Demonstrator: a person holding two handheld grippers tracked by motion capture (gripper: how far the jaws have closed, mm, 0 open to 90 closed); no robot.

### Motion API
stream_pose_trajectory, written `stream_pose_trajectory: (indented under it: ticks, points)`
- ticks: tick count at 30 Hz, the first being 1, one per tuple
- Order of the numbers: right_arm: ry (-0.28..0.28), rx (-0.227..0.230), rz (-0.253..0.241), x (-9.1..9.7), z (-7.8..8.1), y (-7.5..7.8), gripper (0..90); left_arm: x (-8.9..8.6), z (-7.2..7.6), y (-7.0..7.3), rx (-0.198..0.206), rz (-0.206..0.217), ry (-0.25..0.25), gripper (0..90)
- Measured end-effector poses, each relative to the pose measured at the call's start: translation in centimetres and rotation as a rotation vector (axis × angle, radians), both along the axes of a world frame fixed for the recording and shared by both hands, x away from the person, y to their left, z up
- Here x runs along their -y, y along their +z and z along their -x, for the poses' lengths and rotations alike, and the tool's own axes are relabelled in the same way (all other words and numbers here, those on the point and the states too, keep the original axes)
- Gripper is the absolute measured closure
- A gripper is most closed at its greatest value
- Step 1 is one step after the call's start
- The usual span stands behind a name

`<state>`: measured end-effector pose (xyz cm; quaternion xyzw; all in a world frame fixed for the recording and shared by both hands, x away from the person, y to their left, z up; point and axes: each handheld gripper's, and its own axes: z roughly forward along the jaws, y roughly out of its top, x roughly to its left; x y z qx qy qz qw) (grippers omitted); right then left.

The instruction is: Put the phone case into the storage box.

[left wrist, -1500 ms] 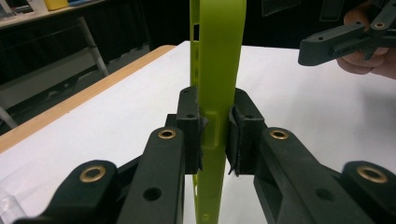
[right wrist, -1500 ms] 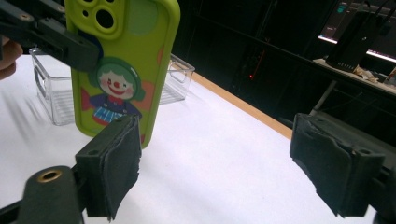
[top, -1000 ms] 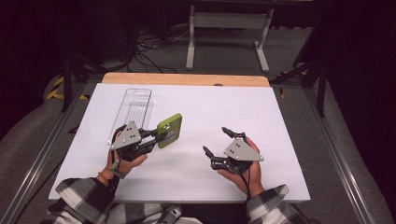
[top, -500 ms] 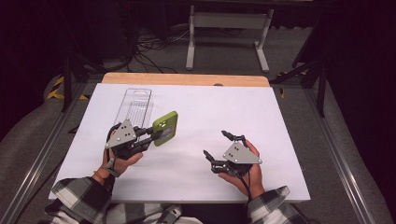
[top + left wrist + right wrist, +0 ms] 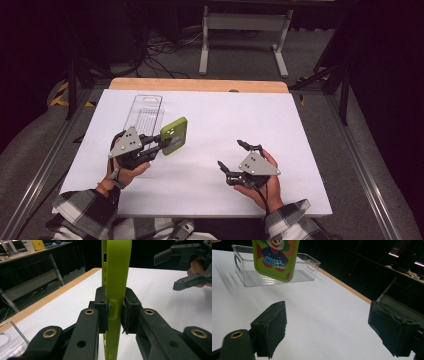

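Note:
A lime-green phone case point(image 5: 174, 135) is held off the white table, standing on its edge. My left gripper point(image 5: 162, 142) is shut on it. In the left gripper view the two black pads point(image 5: 130, 310) press on both sides of the case's rim point(image 5: 116, 270). From the right gripper view the case point(image 5: 275, 257) shows a clown picture on its face. My right gripper point(image 5: 231, 154) rests low at the front right, open, with nothing between its fingers point(image 5: 272, 327). It appears far off in the left gripper view as well point(image 5: 165, 273).
A clear plastic tray point(image 5: 145, 112) lies on the white table point(image 5: 250, 115) behind the left gripper, seen behind the case in the right gripper view point(image 5: 307, 270). A wooden edge point(image 5: 200, 85) runs along the table's far side. A metal stand point(image 5: 245, 30) is beyond it.
The left gripper has drifted slightly to the left with the green case still in its jaws. The right gripper has stayed in place.

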<state>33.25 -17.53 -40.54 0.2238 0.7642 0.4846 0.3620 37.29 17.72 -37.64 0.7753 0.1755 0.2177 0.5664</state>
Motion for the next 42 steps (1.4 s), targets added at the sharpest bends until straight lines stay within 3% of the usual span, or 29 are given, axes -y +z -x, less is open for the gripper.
stream_pose_trajectory:
  ticks: [21, 42]
  points:
    - [0.004, 0.002, 0.001, 0.0, -0.1, 0.0, 16.2, -1.8, -0.2, 1.0, 0.028, 0.033, 0.034, 77.6]
    - [0.004, 0.001, 0.003, 0.0, -0.1, 0.0, 16.2, -3.7, -0.5, 1.6, 0.031, 0.041, 0.061, 77.6]
